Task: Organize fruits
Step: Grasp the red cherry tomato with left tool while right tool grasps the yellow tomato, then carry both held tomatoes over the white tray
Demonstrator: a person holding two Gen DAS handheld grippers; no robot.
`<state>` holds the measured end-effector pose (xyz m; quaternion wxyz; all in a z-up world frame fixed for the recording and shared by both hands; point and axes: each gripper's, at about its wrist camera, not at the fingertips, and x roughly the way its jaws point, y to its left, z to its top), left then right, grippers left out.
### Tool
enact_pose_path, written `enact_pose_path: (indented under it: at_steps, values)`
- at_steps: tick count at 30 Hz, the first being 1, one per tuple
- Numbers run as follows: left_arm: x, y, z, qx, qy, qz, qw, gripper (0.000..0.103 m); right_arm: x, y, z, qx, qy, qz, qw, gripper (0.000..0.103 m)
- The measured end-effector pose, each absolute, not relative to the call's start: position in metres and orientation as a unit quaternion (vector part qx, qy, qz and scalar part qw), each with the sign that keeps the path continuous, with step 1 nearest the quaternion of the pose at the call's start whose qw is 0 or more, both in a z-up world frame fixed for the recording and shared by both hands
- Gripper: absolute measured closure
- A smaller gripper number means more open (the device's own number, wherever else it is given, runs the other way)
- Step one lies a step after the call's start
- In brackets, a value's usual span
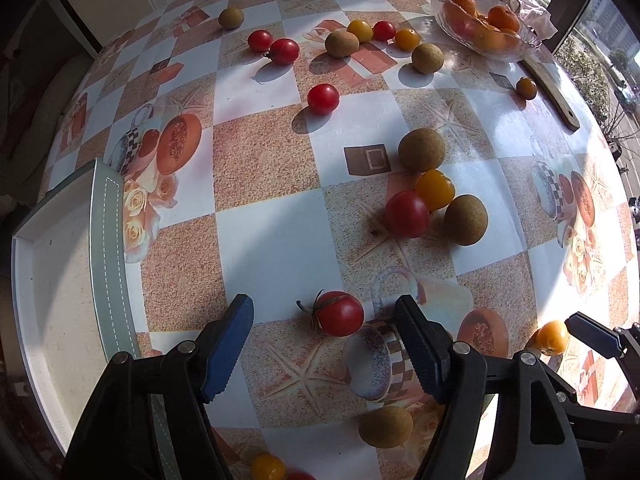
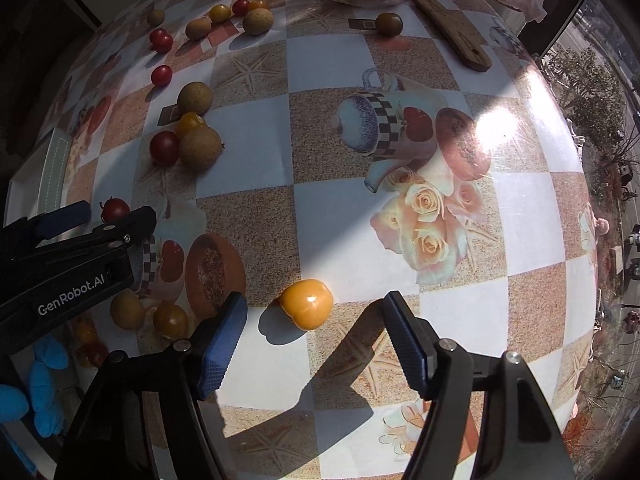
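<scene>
Both grippers low over the checkered tablecloth [image 1: 272, 240], fruit scattered all over it. Left gripper [image 1: 324, 350] spread wide, nothing pinched; red stemmed tomato [image 1: 340, 313] sits on the cloth just ahead, between its blue pads [image 1: 226, 356], not touching either. Right gripper [image 2: 316, 344] also spread, empty; yellow tomato [image 2: 307, 303] lies on the cloth between its fingertips, nearer the left one, no contact visible. More red and yellow tomatoes and brown round fruits mid-table, e.g. a cluster [image 1: 434, 196]. Glass bowl [image 1: 520, 46] with orange fruit at the far edge, wooden board [image 1: 554, 92] beside it. White tray [image 1: 52, 300] at the left edge of the table
</scene>
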<state>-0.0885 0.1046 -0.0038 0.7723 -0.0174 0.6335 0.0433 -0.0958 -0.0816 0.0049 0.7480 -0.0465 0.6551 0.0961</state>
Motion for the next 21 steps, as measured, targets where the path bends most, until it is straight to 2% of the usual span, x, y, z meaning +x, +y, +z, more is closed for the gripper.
enact_pose_path:
  at_steps: [3,5,6,9,21]
  values:
    - [-0.087,0.091,-0.004,-0.019,0.632,0.03,0.775,0.048,-0.099,-0.069,0.005,-0.061,0.652,0.103,0.749,0.05]
    - [-0.09,0.081,-0.003,-0.019,0.628,0.025,0.777,0.061,-0.101,-0.061,0.005,-0.073,0.649,0.108,0.75,0.069]
    - [-0.089,0.079,-0.002,-0.019,0.626,0.023,0.779,0.07,-0.101,-0.057,0.005,-0.079,0.647,0.109,0.75,0.075]
    - [-0.088,0.082,0.0,-0.038,0.627,0.013,0.778,0.08,-0.104,-0.042,0.005,-0.076,0.645,0.111,0.752,0.077]
    - [-0.095,0.121,0.029,-0.107,0.605,0.023,0.789,0.079,-0.091,-0.021,0.028,-0.021,0.638,0.139,0.757,0.077]
